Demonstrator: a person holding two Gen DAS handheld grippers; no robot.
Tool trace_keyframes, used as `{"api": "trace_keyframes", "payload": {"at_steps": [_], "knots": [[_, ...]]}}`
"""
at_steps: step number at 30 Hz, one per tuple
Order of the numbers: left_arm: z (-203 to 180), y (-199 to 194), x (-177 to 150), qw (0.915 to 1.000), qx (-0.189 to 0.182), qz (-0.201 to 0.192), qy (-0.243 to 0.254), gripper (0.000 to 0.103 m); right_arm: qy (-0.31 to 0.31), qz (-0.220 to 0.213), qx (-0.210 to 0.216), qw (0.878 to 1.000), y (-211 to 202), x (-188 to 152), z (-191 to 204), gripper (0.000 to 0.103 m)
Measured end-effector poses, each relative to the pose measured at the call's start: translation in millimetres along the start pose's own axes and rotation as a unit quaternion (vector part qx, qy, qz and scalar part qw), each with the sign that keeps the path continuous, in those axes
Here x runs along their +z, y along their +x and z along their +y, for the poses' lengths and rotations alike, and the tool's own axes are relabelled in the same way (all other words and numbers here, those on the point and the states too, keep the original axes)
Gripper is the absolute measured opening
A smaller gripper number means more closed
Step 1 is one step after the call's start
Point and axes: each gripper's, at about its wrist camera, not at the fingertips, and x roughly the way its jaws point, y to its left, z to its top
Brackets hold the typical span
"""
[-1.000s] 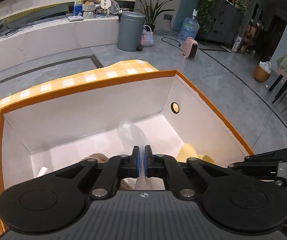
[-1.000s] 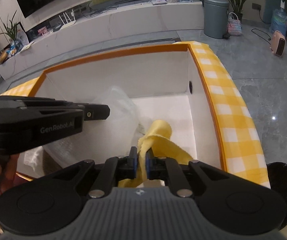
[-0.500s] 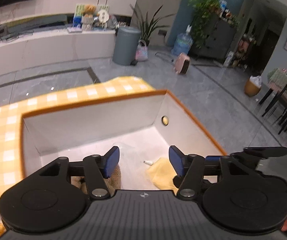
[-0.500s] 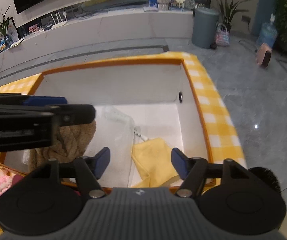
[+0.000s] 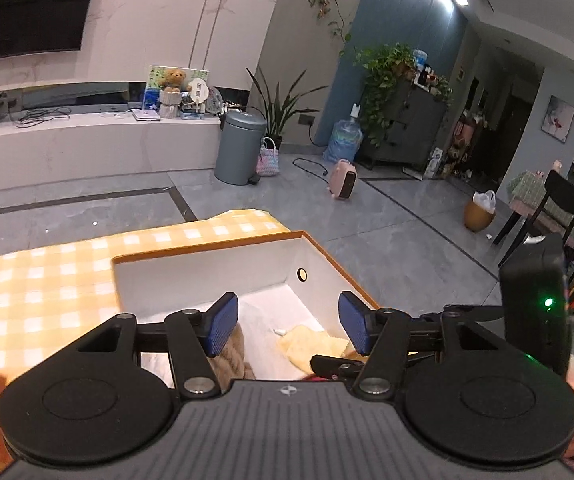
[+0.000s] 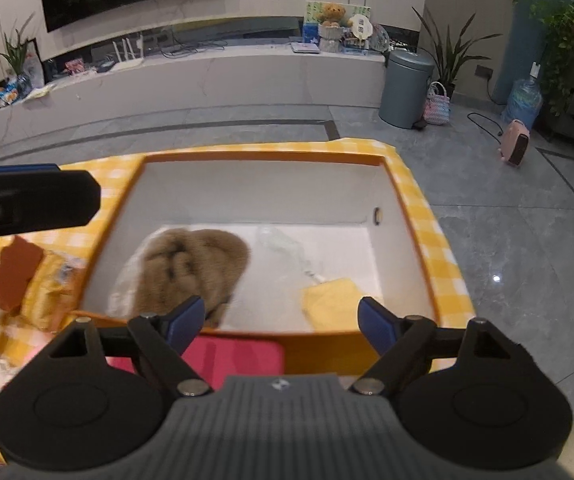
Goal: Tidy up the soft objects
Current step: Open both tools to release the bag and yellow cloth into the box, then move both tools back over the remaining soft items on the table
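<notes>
Lying inside the white box (image 6: 255,196) on the table (image 6: 439,240) are a brown knit hat (image 6: 191,264), a clear bag (image 6: 283,240) and a yellow cloth (image 6: 333,300). The hat is at the left, the cloth at the right, the bag between them. The left gripper (image 5: 289,326) stands wide apart and holds nothing. The right gripper (image 6: 283,318) is opening, with nothing between its blue pads (image 6: 185,316). Both are above the near edge of the box.

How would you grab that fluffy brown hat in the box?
From straight above, since the box walls block the sides. Pinch the raised, bunched middle of the brown knit hat; it lies slumped and soft, so a fold there should gather easily.
</notes>
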Motion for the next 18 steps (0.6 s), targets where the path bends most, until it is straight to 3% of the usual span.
{"api": "trace_keyframes", "payload": {"at_steps": [6, 10, 18], "knots": [[17.9, -49.2, -19.9, 0.9997, 0.005, -0.012, -0.020, 0.068, -0.006, -0.037, 0.013, 0.999, -33.2, -19.7, 42.9, 0.083], [41.3, -76.4, -42.3, 0.9991, 0.001, 0.000, -0.043, 0.068, 0.011, -0.068, 0.047, 0.997, -53.4, -40.7, 72.8, 0.083], [68.4, -109.7, -89.9, 0.9964, 0.058, -0.014, -0.060, 0.067, 0.011, -0.098, 0.094, 0.991, -72.8, -86.9, 129.1, 0.080]]}}
